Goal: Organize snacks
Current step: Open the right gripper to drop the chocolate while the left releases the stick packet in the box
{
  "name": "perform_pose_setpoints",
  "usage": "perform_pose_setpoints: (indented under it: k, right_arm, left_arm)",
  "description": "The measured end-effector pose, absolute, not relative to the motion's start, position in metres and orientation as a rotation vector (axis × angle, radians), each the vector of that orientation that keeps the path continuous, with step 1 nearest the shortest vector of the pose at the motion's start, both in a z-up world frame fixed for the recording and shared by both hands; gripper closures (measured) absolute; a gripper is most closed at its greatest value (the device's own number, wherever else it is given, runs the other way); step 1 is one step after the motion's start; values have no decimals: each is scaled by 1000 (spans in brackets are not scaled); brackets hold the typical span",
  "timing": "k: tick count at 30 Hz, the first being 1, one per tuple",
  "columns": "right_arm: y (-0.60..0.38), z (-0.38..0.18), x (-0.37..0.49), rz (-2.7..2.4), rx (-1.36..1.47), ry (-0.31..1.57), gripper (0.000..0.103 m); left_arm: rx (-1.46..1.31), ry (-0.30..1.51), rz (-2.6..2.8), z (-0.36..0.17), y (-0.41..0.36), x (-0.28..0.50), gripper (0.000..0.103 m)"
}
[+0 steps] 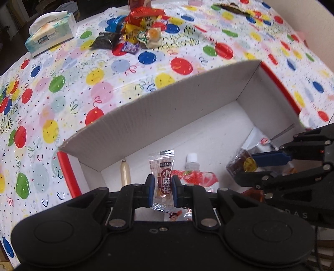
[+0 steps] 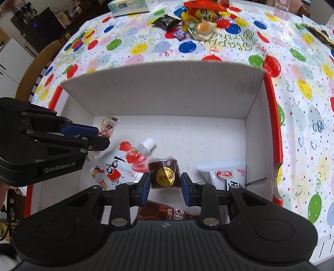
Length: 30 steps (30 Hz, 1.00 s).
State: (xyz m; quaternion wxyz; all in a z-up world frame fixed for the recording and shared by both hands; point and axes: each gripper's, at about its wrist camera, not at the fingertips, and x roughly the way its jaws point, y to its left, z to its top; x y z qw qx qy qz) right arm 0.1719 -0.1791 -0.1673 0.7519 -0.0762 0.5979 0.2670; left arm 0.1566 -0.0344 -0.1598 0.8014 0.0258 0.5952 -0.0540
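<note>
White corrugated cardboard forms the box [image 2: 158, 87], red on its outer edges, that fills the middle of both views. At the left of the right wrist view, the left gripper [image 1: 163, 190] reaches in over the box's left end, its blue pads closed on a small clear twist-snack packet [image 1: 161, 179]; the packet's long axis runs straight ahead along the fingers, its crimped top pointing away toward the far wall. Low in the centre lies a strawberry drink pouch [image 2: 121, 164], cap aimed to the upper right. Just right of it, the right gripper [image 2: 165, 183] pinches a dark brown wrapped cake [image 2: 163, 173] by its sides, gold seal facing the camera, hanging above the box floor. A white packet [image 2: 225, 173] rests lower right. Both held snacks appear ready for release straight down; the remaining snack pile [image 2: 200, 18] waits on the balloon tablecloth [image 2: 302, 87] at the top.
</note>
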Motion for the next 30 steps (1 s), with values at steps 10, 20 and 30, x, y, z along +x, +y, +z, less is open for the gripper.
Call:
perform_pose_setpoints:
  k: [10,20,30]
  right_arm:
    - [-181,-174,171,579,-145,1324,72]
    - [-187,-156,172,597,-109,1283,50]
    - [-198,-120,174,625,-84,1215,48]
  left_arm:
    - [82,1316,-117,-172,-41,158,88]
    - [14,1311,-137,-161,-35,155,86]
    - [-73,1253,-168,-132,-27,147,78]
